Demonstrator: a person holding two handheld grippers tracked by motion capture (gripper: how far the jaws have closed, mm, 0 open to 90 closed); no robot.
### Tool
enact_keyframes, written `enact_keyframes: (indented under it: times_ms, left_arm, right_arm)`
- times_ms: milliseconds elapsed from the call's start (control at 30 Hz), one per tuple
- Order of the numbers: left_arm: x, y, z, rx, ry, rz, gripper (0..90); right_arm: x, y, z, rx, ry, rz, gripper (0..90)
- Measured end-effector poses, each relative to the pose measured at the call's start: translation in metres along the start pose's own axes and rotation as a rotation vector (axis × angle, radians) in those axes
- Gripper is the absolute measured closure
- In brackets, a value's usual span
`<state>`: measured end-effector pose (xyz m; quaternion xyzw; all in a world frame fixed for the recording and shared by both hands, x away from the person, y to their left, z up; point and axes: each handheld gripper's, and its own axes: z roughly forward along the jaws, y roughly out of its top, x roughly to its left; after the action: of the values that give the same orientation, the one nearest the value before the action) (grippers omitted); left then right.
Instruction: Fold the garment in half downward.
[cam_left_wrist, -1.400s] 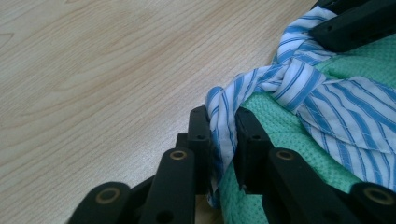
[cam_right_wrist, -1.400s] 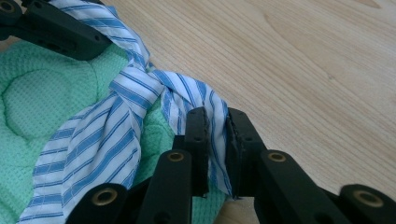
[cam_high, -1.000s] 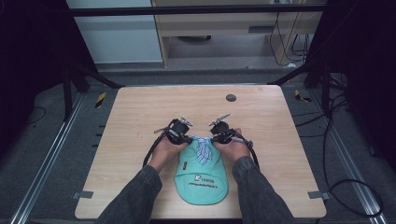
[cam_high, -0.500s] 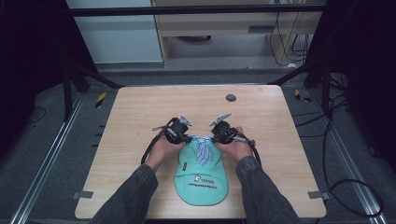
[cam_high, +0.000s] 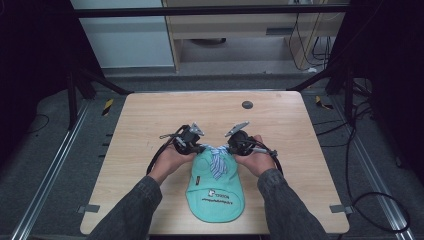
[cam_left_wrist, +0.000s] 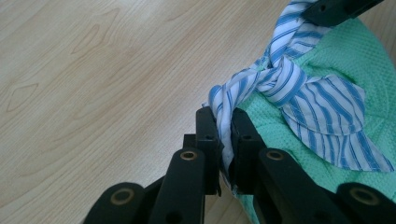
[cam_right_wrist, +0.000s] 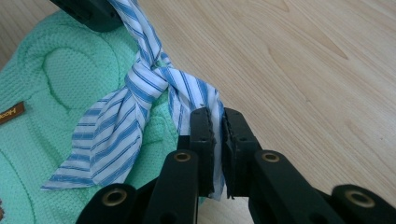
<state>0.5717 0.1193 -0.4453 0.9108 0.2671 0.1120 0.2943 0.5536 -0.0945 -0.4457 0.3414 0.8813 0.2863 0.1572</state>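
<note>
A mint green cap (cam_high: 215, 192) lies on the wooden table (cam_high: 150, 120), brim toward the person. A blue-and-white striped cloth strip (cam_high: 216, 161) is knotted at the cap's far edge. In the left gripper view the knot (cam_left_wrist: 275, 74) sits over the green mesh (cam_left_wrist: 373, 70), and my left gripper (cam_left_wrist: 224, 126) is shut on one tail of the strip. My right gripper (cam_right_wrist: 217, 123) is shut on the other tail, with the knot (cam_right_wrist: 156, 77) and the cap (cam_right_wrist: 42, 154) to its left. In the high view the left gripper (cam_high: 199, 146) and right gripper (cam_high: 231, 148) flank the knot.
A small dark round disc (cam_high: 247, 105) is set into the table near its far edge. Bare wood lies beyond and to both sides of the cap. Cables (cam_high: 160, 155) trail from both grippers back beside the person's hands.
Both grippers hold the same cloth tails throughout. The hands have drawn very slightly apart, and the cap and knot stay in place.
</note>
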Motion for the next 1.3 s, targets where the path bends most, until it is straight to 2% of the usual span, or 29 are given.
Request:
enact_keyframes:
  times_ms: [267, 533, 833, 1033, 1300]
  left_arm:
    - [-0.002, 0.007, -0.007, -0.007, -0.008, 0.027, 83.9]
    - [0.001, 0.011, -0.015, -0.024, -0.028, 0.023, 83.2]
    - [0.006, 0.016, -0.023, -0.035, -0.020, 0.033, 82.7]
    - [0.009, 0.017, -0.027, -0.048, -0.023, 0.021, 82.8]
    - [0.012, 0.027, -0.037, -0.052, 0.008, 0.033, 82.9]
  right_arm:
    - [-0.001, 0.001, -0.012, -0.004, 0.002, -0.024, 83.7]
    - [-0.003, 0.005, -0.024, -0.031, -0.006, -0.032, 84.6]
    - [-0.003, 0.014, -0.030, -0.043, -0.031, -0.047, 84.8]
    - [-0.003, 0.019, -0.034, -0.044, -0.037, -0.056, 84.8]
    - [-0.003, 0.028, -0.039, -0.059, -0.045, -0.059, 84.5]
